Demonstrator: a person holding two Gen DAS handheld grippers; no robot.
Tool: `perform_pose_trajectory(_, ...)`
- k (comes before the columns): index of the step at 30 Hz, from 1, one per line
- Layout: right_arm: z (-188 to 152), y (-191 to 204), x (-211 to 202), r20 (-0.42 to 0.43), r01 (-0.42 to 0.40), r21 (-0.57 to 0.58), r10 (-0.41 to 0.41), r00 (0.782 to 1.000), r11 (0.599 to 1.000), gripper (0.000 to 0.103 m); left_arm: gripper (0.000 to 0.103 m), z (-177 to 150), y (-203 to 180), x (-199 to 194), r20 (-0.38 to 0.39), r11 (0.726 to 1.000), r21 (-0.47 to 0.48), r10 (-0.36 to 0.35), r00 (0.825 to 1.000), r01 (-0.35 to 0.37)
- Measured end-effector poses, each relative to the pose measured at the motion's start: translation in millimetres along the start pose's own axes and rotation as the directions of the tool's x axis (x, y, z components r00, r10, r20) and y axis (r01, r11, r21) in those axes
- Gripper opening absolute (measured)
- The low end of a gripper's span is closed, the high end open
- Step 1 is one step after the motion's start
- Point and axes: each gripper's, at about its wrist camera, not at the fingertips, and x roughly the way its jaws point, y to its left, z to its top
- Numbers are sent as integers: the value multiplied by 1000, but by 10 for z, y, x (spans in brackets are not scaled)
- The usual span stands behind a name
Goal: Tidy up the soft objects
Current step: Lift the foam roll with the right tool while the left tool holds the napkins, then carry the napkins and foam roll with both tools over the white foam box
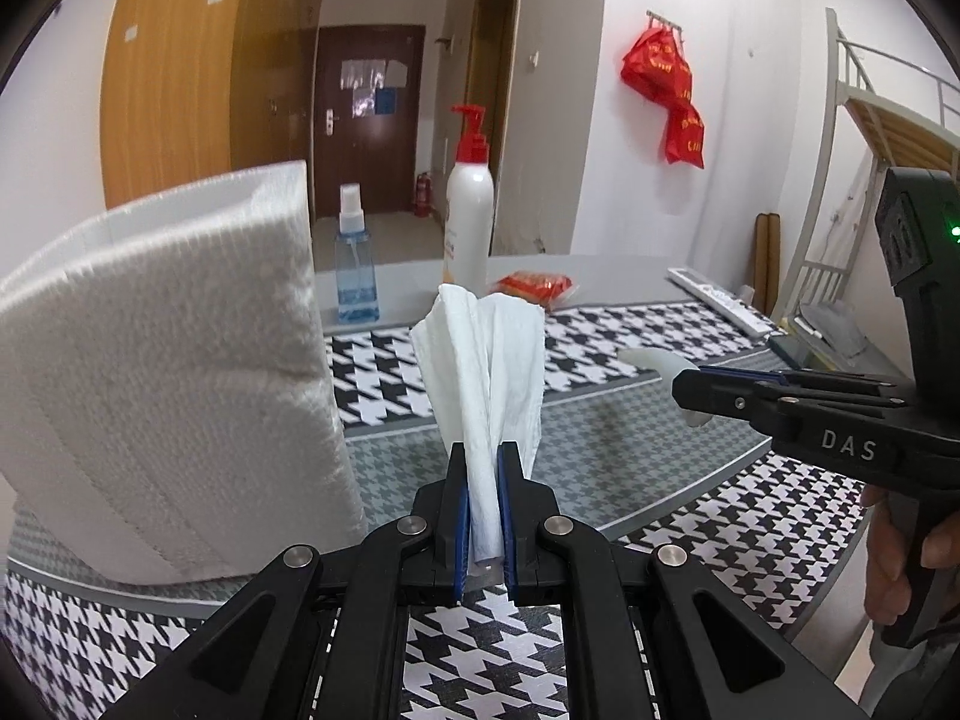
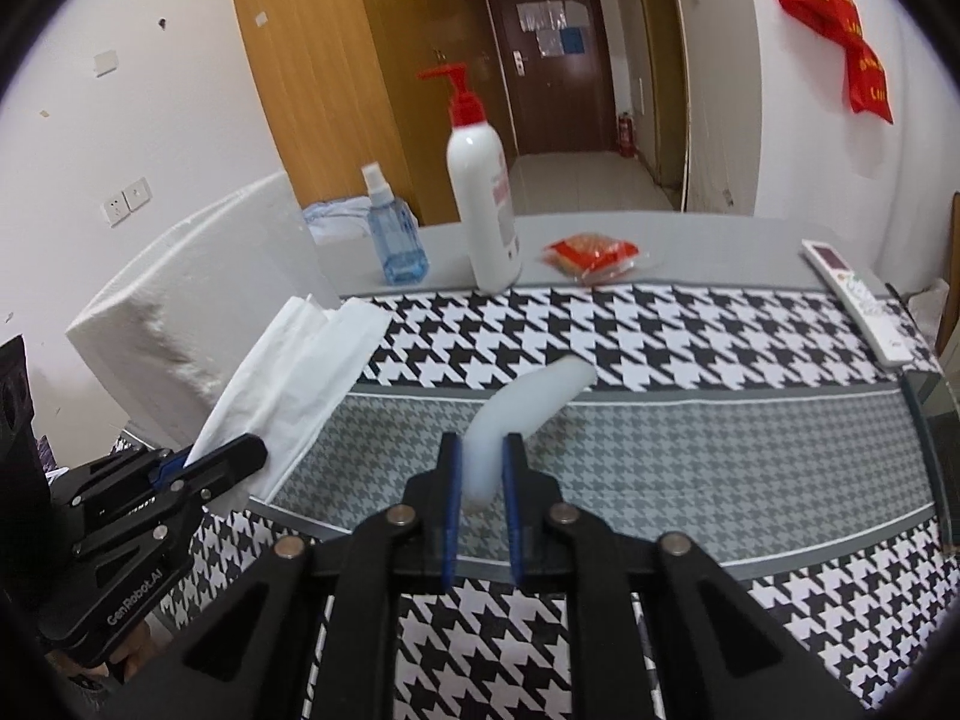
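Note:
My left gripper [image 1: 483, 456] is shut on a bunched white tissue [image 1: 483, 372], which fans out upward above the houndstooth tablecloth [image 1: 690, 516]. In the right wrist view the same tissue [image 2: 294, 378] sticks up from the left gripper [image 2: 240, 450] at the left edge. My right gripper [image 2: 483, 447] is shut on a soft, curved, translucent white strip [image 2: 528, 402] that bends up and to the right, off the cloth. In the left wrist view the right gripper [image 1: 684, 387] comes in from the right with the strip's end [image 1: 651, 357] poking past its tip.
A tall white foam block [image 1: 162, 372] stands close on the left. At the table's back stand a blue spray bottle [image 2: 393, 228] and a white pump bottle [image 2: 483, 204], with a red snack packet [image 2: 591, 255] and a remote [image 2: 858, 306] to the right.

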Motion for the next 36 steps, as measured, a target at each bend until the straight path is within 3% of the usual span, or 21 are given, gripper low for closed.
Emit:
perform_pose_trajectory(20,130,195,-502,161,-41,-105,57,985,994,16,9,189,-75,-393,109,998,38,46,993,-51)
perform_pose_trajectory(36,290,390,-699,224,-63,-167,100,969,984,16,9,451,-22,-666,189,997,29,68,980,-74)
